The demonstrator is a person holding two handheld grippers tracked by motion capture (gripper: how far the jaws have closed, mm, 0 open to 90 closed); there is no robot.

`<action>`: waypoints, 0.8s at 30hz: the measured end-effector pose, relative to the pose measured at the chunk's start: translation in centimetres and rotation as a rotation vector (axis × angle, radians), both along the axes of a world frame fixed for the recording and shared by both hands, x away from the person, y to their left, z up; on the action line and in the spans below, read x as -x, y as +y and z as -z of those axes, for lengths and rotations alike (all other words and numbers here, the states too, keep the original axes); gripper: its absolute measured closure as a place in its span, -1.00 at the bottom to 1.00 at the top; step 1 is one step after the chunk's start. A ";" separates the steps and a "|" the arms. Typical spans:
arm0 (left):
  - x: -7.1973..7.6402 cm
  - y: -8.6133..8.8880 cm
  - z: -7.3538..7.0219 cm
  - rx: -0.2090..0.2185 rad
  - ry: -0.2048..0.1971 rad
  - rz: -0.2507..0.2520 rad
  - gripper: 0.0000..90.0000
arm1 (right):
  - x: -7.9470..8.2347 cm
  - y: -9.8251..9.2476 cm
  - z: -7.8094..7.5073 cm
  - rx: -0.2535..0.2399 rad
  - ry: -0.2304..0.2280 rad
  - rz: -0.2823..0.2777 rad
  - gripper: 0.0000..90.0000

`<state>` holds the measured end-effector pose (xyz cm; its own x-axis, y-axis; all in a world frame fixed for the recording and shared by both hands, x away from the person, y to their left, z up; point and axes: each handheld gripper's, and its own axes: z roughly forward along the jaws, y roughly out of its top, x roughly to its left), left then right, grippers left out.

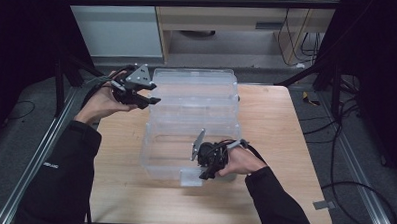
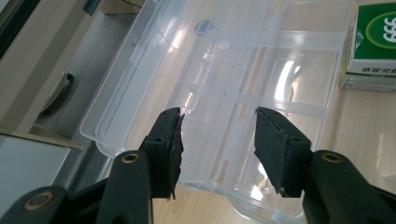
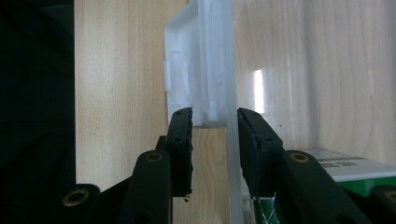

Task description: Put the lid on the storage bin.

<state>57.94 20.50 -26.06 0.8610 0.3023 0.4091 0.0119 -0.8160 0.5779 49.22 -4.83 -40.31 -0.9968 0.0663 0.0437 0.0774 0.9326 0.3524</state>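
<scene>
Clear plastic compartment box [image 1: 193, 122] sitting open in the middle of the light wooden bench [image 1: 275, 144], lid folded back toward the far edge. Right gripper [image 1: 204, 165] down at the near wall, jaws partly closed either side of the front latch tab [image 3: 198, 70]; can't tell if pads actually press it. Left gripper [image 1: 149, 99] hanging off the lid's far-left corner, jaws half open, nothing between them, box just ahead. Green-and-white carton [image 2: 373, 42] beside the box.
</scene>
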 end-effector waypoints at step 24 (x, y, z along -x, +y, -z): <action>-2.1 -4.4 1.9 -0.177 0.008 0.106 0.33 | 0.0 0.0 0.0 0.004 0.000 -0.005 0.49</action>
<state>60.00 16.11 -28.00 0.8877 0.1336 0.4407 -0.0757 -0.9016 0.4258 49.23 -4.78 -40.29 -0.9971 0.0619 0.0435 0.0732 0.9343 0.3489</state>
